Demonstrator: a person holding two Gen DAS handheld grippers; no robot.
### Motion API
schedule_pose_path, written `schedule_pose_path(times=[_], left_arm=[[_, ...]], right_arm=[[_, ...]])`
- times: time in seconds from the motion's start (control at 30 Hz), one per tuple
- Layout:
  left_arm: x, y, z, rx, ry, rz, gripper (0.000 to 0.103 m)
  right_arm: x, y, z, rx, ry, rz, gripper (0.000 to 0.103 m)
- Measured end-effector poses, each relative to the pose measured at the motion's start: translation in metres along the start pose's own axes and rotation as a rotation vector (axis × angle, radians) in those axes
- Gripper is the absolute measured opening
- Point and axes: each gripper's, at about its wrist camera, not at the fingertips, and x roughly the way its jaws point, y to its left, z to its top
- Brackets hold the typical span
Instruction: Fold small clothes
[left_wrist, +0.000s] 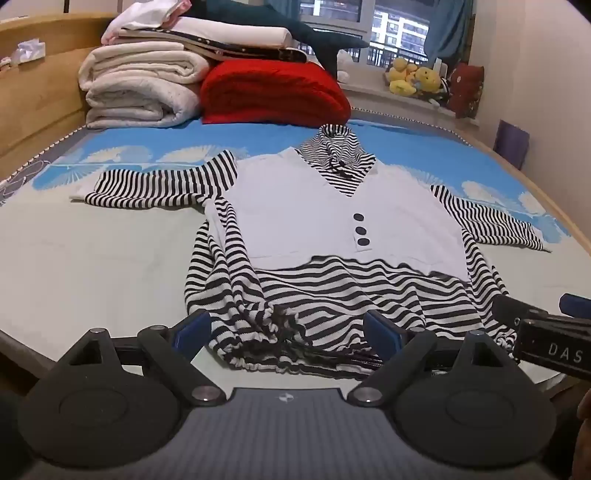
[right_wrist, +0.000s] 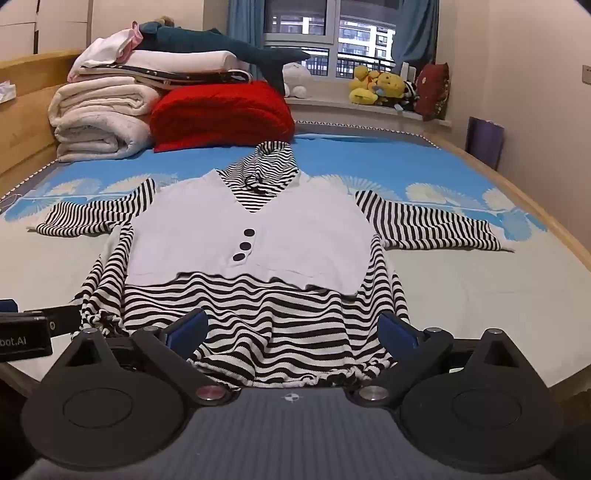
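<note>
A small black-and-white striped top with a white front panel and three dark buttons (left_wrist: 332, 218) lies face up on the bed, sleeves spread left and right; it also shows in the right wrist view (right_wrist: 258, 236). My left gripper (left_wrist: 288, 328) is open, its blue pads either side of the gathered hem at the garment's lower left. My right gripper (right_wrist: 291, 328) is open over the hem at the lower right. The right gripper's body (left_wrist: 550, 347) shows at the right edge of the left view, the left gripper's body (right_wrist: 26, 332) at the left edge of the right view.
A stack of folded white blankets (left_wrist: 140, 88) and a red blanket (left_wrist: 273, 96) sit at the head of the bed (left_wrist: 92, 258). Wooden bed frame (left_wrist: 37, 96) on the left. Plush toys (left_wrist: 413, 79) on the windowsill. Wall close on the right.
</note>
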Motion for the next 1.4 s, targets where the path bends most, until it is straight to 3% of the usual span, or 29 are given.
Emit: schedule_pose_path(times=[0.13,0.2,0.37,1.4], left_arm=[[-0.002,0.013,-0.002,0.009,-0.013,0.002,0.088],[-0.003,-0.004,-0.003,0.050,-0.021,0.052,0.088],[-0.002,-0.006,-0.005,0.055,-0.034,0.063,0.088],[-0.006,-0.012,-0.008,0.076,-0.058,0.039,0.088]], right_arm=[[-0.003,0.005,-0.001,0.010,-0.011,0.009,0.097],[-0.001,0.001,-0.002,0.021,-0.002,0.006,0.097],[0.000,0.002,-0.002,0.016,0.004,0.002,0.097],[0.001,0.003,0.000,0.029,0.014,0.004,0.097]])
